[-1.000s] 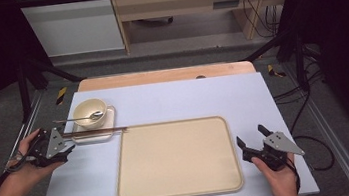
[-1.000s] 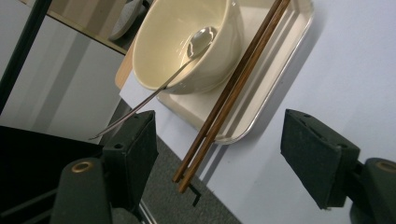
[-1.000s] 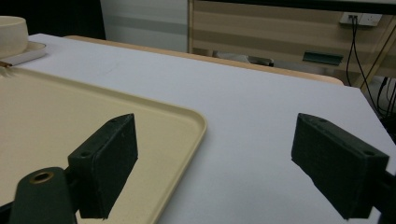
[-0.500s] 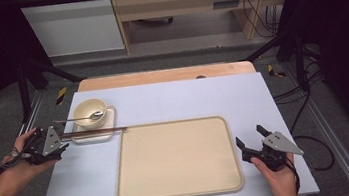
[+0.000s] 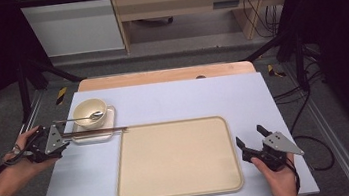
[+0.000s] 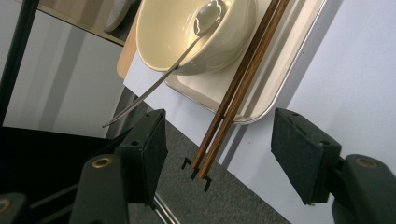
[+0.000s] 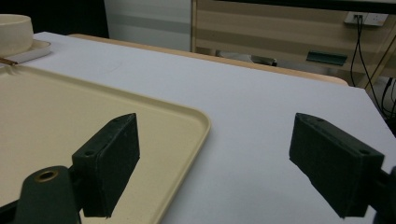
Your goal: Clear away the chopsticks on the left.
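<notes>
A cream bowl (image 5: 90, 111) with a metal spoon (image 5: 84, 118) in it stands on a small cream tray (image 5: 109, 120) at the table's left. Two brown chopsticks (image 5: 97, 132) lie along that tray's near rim. My left gripper (image 5: 62, 141) is at the table's left edge, open, pointing at the chopsticks. In the left gripper view the chopsticks' (image 6: 240, 84) near ends hang over the table edge between my open jaws (image 6: 219, 140), untouched, with the bowl (image 6: 187, 42) beyond. My right gripper (image 5: 249, 135) is open and empty beside the large beige tray's (image 5: 182, 195) right rim.
The large beige tray (image 7: 70, 107) lies bare in the middle of the white table (image 5: 187, 96). A wooden strip (image 5: 164, 75) borders the table's far edge. Dark frame legs and cables stand on the floor at both sides.
My left gripper has drawn back to the left, from over the table to its edge. The right gripper has stayed in place.
</notes>
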